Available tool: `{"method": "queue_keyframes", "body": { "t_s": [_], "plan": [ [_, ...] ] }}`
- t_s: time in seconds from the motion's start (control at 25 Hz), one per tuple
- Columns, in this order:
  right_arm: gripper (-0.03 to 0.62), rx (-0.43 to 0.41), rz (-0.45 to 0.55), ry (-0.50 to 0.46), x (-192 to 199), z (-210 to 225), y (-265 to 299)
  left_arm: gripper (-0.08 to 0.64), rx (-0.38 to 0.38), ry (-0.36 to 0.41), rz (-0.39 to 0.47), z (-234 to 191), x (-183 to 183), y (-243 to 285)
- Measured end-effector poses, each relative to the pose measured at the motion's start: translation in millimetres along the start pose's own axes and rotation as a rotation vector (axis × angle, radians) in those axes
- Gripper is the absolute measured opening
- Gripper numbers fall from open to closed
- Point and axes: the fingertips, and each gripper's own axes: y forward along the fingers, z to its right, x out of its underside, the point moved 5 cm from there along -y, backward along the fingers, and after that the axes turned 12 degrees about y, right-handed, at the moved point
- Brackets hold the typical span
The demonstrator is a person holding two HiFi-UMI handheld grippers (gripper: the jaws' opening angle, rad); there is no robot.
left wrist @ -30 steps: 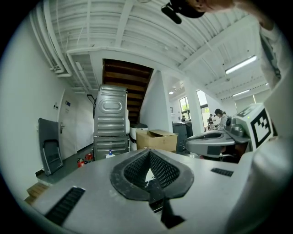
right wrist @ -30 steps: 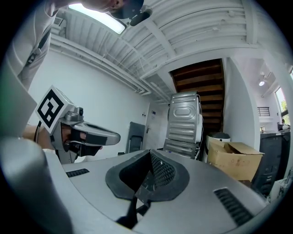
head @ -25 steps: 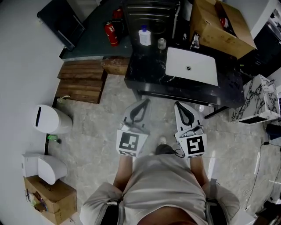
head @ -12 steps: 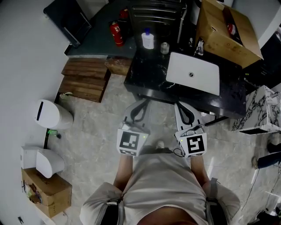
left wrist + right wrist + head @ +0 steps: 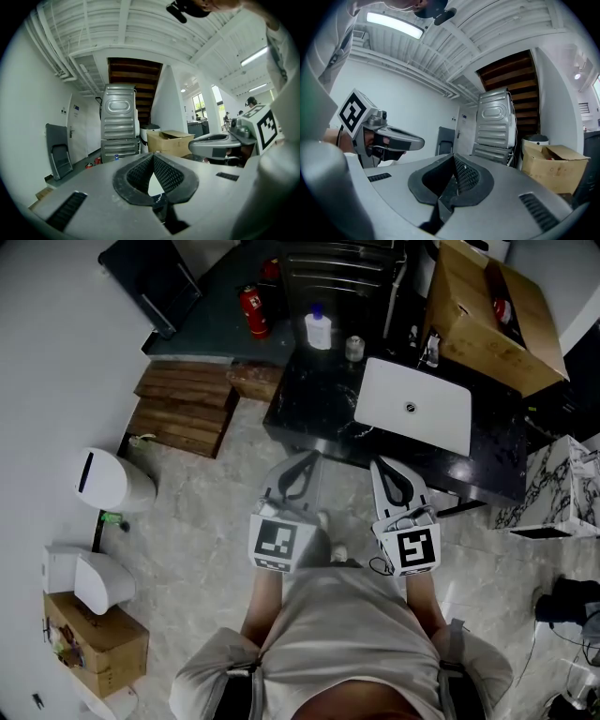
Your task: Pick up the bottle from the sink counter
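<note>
A white bottle (image 5: 318,331) with a blue cap stands at the far left corner of the black sink counter (image 5: 309,404). In the left gripper view only the bottle's blue cap (image 5: 116,157) shows, far off, just over the gripper body. My left gripper (image 5: 302,457) and right gripper (image 5: 382,465) are held side by side over the floor, just short of the counter's near edge and pointing level at it. Both are shut with nothing in them, the tips of each touching. The bottle is well beyond both.
A white sink basin (image 5: 412,404) is set into the counter, and a small jar (image 5: 353,349) stands right of the bottle. A cardboard box (image 5: 487,315) sits at the back right, a red extinguisher (image 5: 253,310) and wooden pallets (image 5: 178,413) at the left. A marble block (image 5: 562,493) stands at the right.
The counter, bottle and sink have drifted down and to the right in the head view as I moved closer with both grippers. The jaws have stayed shut.
</note>
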Motion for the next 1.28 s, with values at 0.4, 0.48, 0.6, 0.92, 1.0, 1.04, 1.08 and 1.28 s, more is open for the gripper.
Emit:
{"method": "queue_keyframes", "body": {
  "t_s": [0.4, 0.48, 0.6, 0.92, 1.0, 1.04, 1.08, 1.28],
  "plan": [
    [-0.005, 0.014, -0.012, 0.0, 4, 21, 32, 0.002, 0.007, -0.002, 0.006, -18, 6, 34],
    [-0.005, 0.021, -0.013, -0.007, 5, 26, 40, 0.002, 0.012, -0.003, 0.007, -24, 8, 41],
    [-0.005, 0.033, -0.022, -0.007, 5, 33, 53, 0.002, 0.022, -0.005, 0.005, -34, 11, 55],
    [-0.005, 0.079, -0.041, -0.004, 5, 49, 90, 0.002, 0.061, -0.013, 0.009, -61, 18, 90],
    [-0.005, 0.089, -0.041, -0.01, 6, 52, 99, 0.002, 0.074, -0.014, 0.012, -68, 20, 99],
    [-0.005, 0.094, -0.041, -0.012, 6, 53, 104, 0.002, 0.08, -0.015, 0.013, -72, 21, 103],
    [-0.005, 0.101, -0.041, -0.014, 7, 55, 109, 0.002, 0.087, -0.016, 0.015, -76, 22, 108],
    [-0.005, 0.136, -0.061, -0.007, 7, 61, 132, 0.002, 0.124, -0.016, 0.021, -93, 28, 130]
  ]
}}
